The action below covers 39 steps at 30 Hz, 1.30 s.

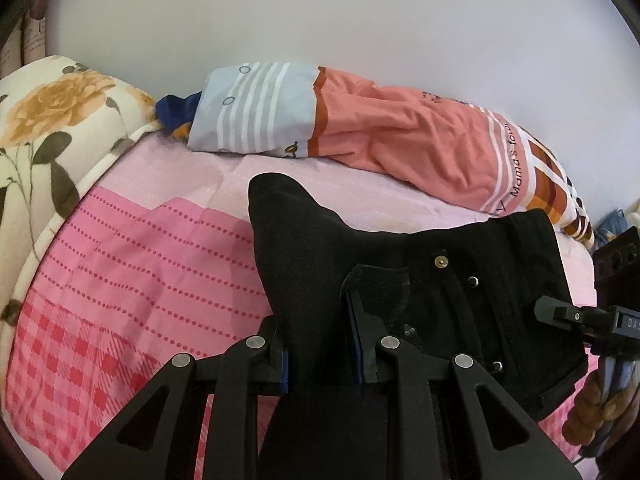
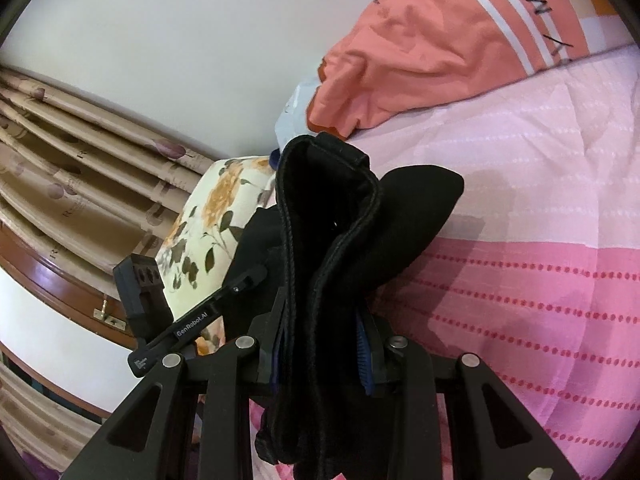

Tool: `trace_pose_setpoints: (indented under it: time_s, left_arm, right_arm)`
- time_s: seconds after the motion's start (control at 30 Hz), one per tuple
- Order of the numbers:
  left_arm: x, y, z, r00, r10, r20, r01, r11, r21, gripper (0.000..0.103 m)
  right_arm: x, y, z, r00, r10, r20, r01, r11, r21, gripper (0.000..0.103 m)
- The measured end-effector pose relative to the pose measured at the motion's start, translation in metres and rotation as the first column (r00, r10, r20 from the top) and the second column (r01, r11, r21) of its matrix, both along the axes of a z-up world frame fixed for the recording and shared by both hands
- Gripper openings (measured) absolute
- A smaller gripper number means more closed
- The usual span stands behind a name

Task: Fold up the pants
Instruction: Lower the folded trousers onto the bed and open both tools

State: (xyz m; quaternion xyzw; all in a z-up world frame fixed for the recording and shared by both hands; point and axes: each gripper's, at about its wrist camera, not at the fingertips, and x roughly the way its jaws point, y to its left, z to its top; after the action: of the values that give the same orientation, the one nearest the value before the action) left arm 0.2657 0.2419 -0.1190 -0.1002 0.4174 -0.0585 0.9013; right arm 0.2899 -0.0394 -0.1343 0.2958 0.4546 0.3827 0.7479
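Note:
Black pants (image 1: 460,296) hang above a pink bed, held up by both grippers. My left gripper (image 1: 320,344) is shut on a bunched part of the pants, with the waistband and metal snaps (image 1: 473,280) spread to its right. My right gripper (image 2: 324,340) is shut on the thick folded waistband of the pants (image 2: 332,240), which stands up between its fingers. The right gripper also shows at the right edge of the left wrist view (image 1: 576,316). The left gripper shows at the left of the right wrist view (image 2: 200,320).
The pink patterned bedsheet (image 1: 132,264) lies under the pants. A salmon and blue pillow (image 1: 360,128) lies along the white wall. A floral quilt (image 1: 48,128) lies at the left. Curtains and a wooden rail (image 2: 60,184) are beyond the bed.

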Motion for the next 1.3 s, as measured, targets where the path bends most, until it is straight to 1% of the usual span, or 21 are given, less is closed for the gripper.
trace_pose_setpoints:
  time_s: [0.17,0.3,0.37,0.57,0.7,0.77,0.8,0.83,0.87,0.97,1.0,1.03,1.07,1.1,1.13,1.17,1.2,1.23,1.3]
  left_arm:
    - [0.0,0.0,-0.006,1.0,-0.011,0.004,0.011,1.0,0.023,0.025]
    - [-0.001,0.0,-0.01,1.0,-0.001,0.012,0.0,0.999,0.051,0.034]
    - [-0.002,0.001,-0.011,1.0,0.009,0.02,-0.01,0.998,0.061,0.038]
    - [-0.007,0.0,-0.012,0.999,0.034,0.038,-0.039,0.992,0.121,0.044]
    - [-0.011,0.001,-0.008,0.996,0.069,0.065,-0.078,0.984,0.16,0.049]
    - [-0.014,0.002,-0.004,0.993,0.084,0.083,-0.097,0.98,0.173,0.059]
    - [-0.016,0.003,-0.002,0.991,0.094,0.096,-0.11,0.978,0.179,0.063]
    - [-0.017,0.003,0.0,0.99,0.098,0.105,-0.117,0.976,0.184,0.068]
    - [-0.019,0.003,0.002,0.988,0.103,0.119,-0.125,0.974,0.191,0.07]
    - [-0.025,0.002,0.009,0.98,0.121,0.155,-0.153,0.965,0.215,0.075]
    - [-0.027,0.001,0.012,0.977,0.133,0.168,-0.17,0.959,0.228,0.076]
    - [-0.029,0.001,0.013,0.974,0.142,0.177,-0.182,0.955,0.236,0.082]
    - [-0.032,0.0,0.016,0.969,0.156,0.191,-0.202,0.947,0.249,0.088]
    - [-0.036,-0.001,0.019,0.964,0.167,0.207,-0.218,0.942,0.254,0.089]
    - [-0.038,-0.003,0.022,0.962,0.166,0.216,-0.219,0.944,0.247,0.09]
    - [-0.042,-0.004,0.025,0.96,0.158,0.23,-0.211,0.951,0.227,0.091]
    - [-0.046,-0.004,0.029,0.957,0.159,0.241,-0.211,0.955,0.207,0.092]
    - [-0.049,-0.005,0.031,0.955,0.163,0.247,-0.214,0.957,0.196,0.094]
    - [-0.058,-0.006,0.04,0.95,0.178,0.256,-0.224,0.961,0.162,0.094]
  right_arm:
    - [-0.001,-0.01,-0.012,0.999,-0.027,-0.029,0.026,1.0,-0.005,0.028]
    - [-0.004,-0.014,-0.015,0.999,-0.042,-0.034,0.041,0.999,-0.019,0.028]
    - [-0.004,-0.014,-0.016,0.999,-0.047,-0.025,0.045,0.998,-0.05,0.028]
    - [-0.006,-0.01,-0.014,0.997,-0.076,0.008,0.076,0.986,-0.149,0.029]
    - [-0.011,-0.011,-0.012,0.992,-0.12,0.031,0.124,0.974,-0.189,0.035]
    - [-0.017,-0.011,-0.008,0.988,-0.147,0.055,0.155,0.964,-0.214,0.037]
    - [-0.019,-0.012,-0.006,0.985,-0.157,0.065,0.168,0.96,-0.224,0.037]
    - [-0.023,-0.012,-0.001,0.981,-0.173,0.088,0.19,0.951,-0.246,0.037]
    - [-0.028,-0.012,0.005,0.976,-0.185,0.117,0.211,0.939,-0.272,0.038]
    - [-0.045,-0.011,0.026,0.955,-0.205,0.213,0.264,0.916,-0.303,0.047]
    - [-0.052,-0.009,0.035,0.944,-0.21,0.255,0.286,0.905,-0.315,0.057]
    - [-0.06,-0.005,0.045,0.93,-0.211,0.3,0.31,0.891,-0.333,0.071]
    - [-0.066,-0.002,0.051,0.921,-0.207,0.329,0.321,0.884,-0.34,0.078]
    - [-0.074,0.002,0.06,0.909,-0.197,0.369,0.329,0.88,-0.341,0.085]
    - [-0.081,0.006,0.067,0.898,-0.189,0.398,0.337,0.876,-0.346,0.088]
    - [-0.089,0.014,0.075,0.883,-0.175,0.435,0.353,0.859,-0.371,0.091]
    - [-0.094,0.02,0.079,0.875,-0.168,0.454,0.363,0.847,-0.387,0.1]
    - [-0.1,0.025,0.083,0.865,-0.163,0.474,0.376,0.837,-0.398,0.102]
    - [-0.113,0.033,0.091,0.848,-0.162,0.504,0.395,0.828,-0.398,0.102]
